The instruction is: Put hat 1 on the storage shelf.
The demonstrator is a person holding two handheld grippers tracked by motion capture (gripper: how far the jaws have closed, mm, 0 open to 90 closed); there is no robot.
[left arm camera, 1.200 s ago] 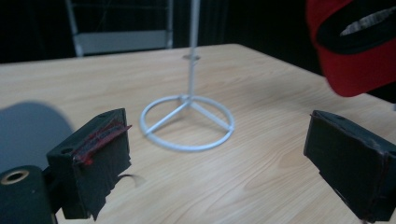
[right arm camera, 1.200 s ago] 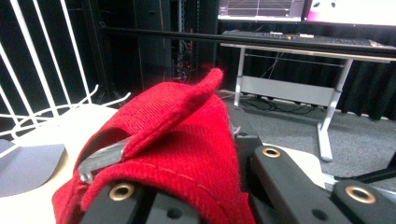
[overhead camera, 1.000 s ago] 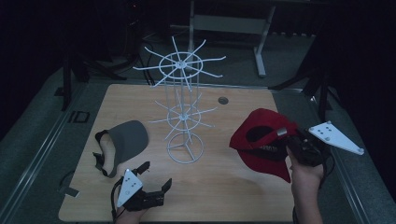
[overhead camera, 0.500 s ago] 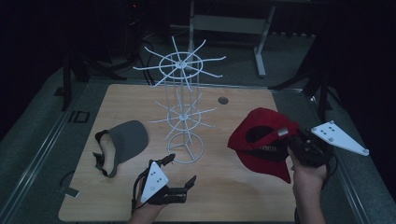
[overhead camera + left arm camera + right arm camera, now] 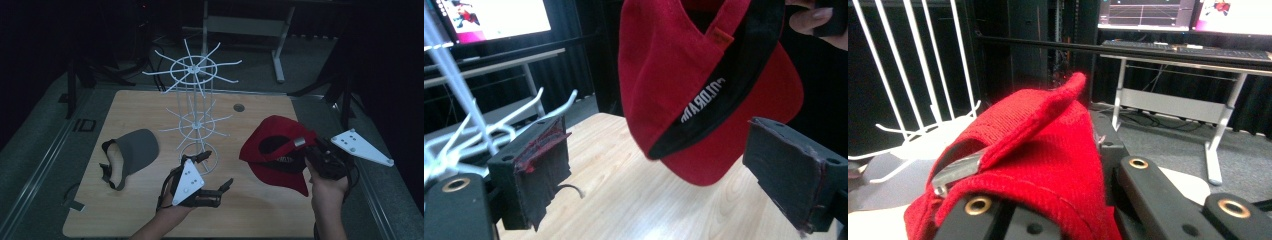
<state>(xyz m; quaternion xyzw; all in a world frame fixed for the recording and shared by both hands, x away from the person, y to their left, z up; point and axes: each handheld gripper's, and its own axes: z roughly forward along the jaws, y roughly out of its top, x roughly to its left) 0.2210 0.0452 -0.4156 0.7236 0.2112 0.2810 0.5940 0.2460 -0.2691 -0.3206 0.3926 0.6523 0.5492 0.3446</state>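
My right gripper (image 5: 301, 150) is shut on a red cap (image 5: 274, 165), holding it by its back strap above the right side of the table. In the right gripper view the red cap (image 5: 1038, 150) bulges over my right gripper (image 5: 1048, 202), and a metal buckle (image 5: 955, 172) shows at its left. My left gripper (image 5: 218, 170) stands open near the front middle, pointing at the cap from the left. Its jaws have just been closing a little, with nothing between them. In the left gripper view the red cap (image 5: 684, 75) hangs beyond my left gripper (image 5: 664, 175), upside down, with white lettering on it.
A white wire rack (image 5: 197, 100) with spoke hooks stands mid-table, just beyond my left gripper. A grey cap (image 5: 135, 150) lies on the wooden table (image 5: 140, 110) at the left. Desks and monitors stand in the dark behind.
My left gripper has risen and moved right, from the front left toward the rack's base and the red cap. The right gripper and the cap have stayed in place.
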